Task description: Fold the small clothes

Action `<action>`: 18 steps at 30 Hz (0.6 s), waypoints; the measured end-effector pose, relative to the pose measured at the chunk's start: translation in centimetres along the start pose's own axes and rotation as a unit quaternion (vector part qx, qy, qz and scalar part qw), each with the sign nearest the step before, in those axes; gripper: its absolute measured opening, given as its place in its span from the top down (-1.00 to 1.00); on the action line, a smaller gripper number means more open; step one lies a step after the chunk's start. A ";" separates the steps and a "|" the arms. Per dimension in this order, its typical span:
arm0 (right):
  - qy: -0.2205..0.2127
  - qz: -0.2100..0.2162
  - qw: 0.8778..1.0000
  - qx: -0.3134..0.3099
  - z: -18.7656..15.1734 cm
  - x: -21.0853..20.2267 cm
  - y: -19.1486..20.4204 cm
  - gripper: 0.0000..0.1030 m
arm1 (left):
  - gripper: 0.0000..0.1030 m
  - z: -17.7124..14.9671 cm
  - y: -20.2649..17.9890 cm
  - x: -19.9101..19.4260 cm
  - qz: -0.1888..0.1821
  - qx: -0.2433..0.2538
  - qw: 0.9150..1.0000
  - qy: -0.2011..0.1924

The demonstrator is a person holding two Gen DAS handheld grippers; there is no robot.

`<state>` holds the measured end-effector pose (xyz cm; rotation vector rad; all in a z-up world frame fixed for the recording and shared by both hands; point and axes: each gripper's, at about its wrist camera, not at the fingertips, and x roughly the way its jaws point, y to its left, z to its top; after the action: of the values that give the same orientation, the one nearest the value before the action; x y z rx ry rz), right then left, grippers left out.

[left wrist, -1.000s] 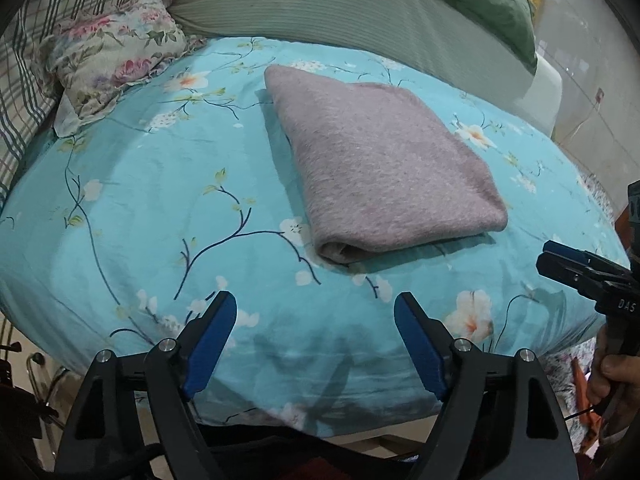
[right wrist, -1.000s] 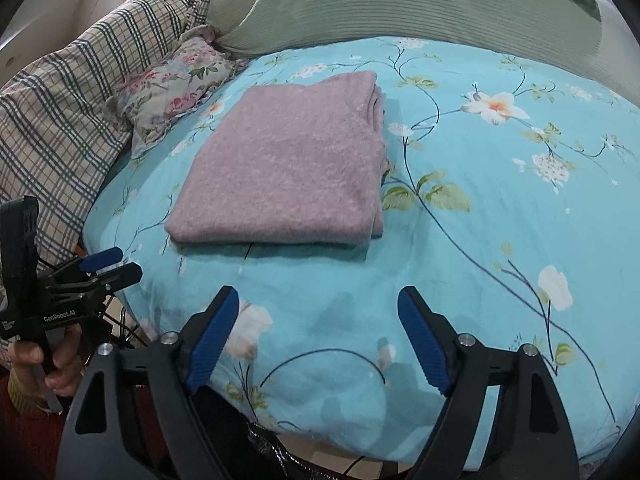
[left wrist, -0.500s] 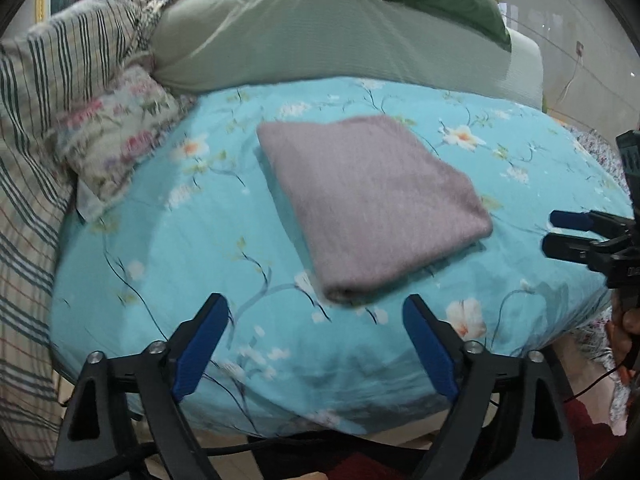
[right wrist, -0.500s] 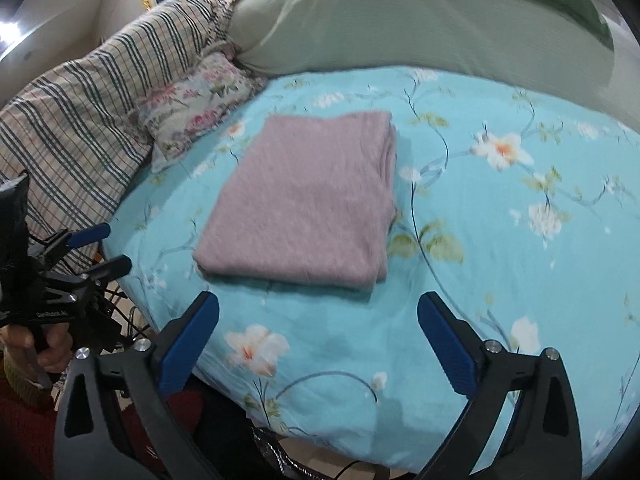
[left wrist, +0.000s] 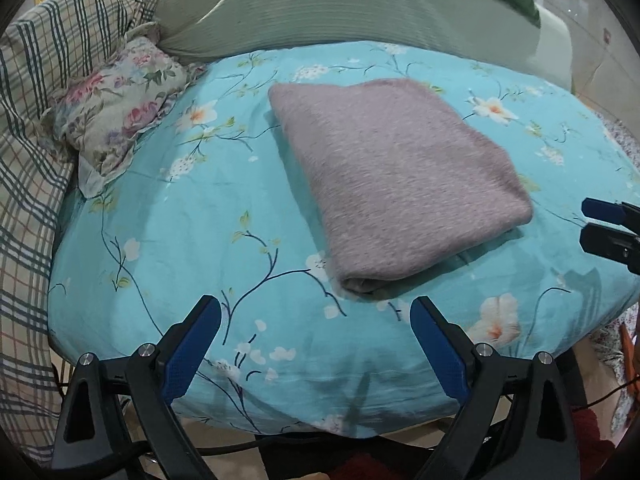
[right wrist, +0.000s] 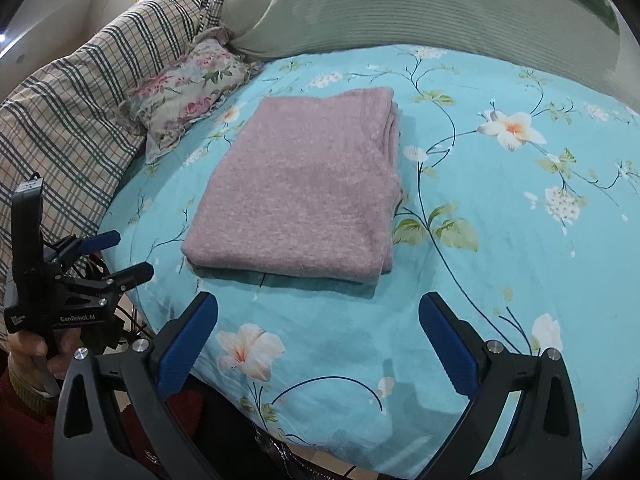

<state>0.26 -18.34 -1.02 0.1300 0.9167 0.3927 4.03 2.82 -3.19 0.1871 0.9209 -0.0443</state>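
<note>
A mauve knit garment (left wrist: 396,176) lies folded into a neat rectangle on the turquoise floral bedspread (left wrist: 168,240). It also shows in the right wrist view (right wrist: 304,184). My left gripper (left wrist: 316,320) is open and empty, held off the near edge of the bed, short of the garment's near corner. My right gripper (right wrist: 318,312) is open and empty, held just short of the garment's near edge. Each gripper shows in the other's view: the right gripper (left wrist: 600,226) at the right edge, the left gripper (right wrist: 120,254) at the lower left.
A small floral pillow (left wrist: 120,100) lies left of the garment. A plaid cover (left wrist: 36,128) is heaped at the far left. A large pale green pillow (left wrist: 320,4) lies across the back. The bed's edge drops off just in front of both grippers.
Both grippers pulled back and rose a little from the bed, then the left one eased in again. The folded garment has not moved. Both stayed open.
</note>
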 end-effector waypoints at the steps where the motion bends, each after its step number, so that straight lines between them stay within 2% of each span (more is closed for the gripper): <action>1: 0.002 0.000 1.000 0.000 0.0 0.1 0.0 -0.96 | -0.86 0.0 0.1 0.2 0.003 -0.001 1.000 0.002; 7: 0.008 -0.005 1.000 -0.013 0.8 0.5 0.1 -0.96 | -0.86 0.4 0.9 0.8 0.019 -0.014 1.000 0.011; 18: -0.004 0.002 1.000 -0.029 2.8 0.8 1.2 -0.97 | -0.86 2.1 0.6 0.0 0.021 -0.017 1.000 -0.011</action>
<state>2.59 -16.80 0.46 0.0796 0.8962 0.4218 5.75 2.98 -1.85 0.1736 0.8953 0.0079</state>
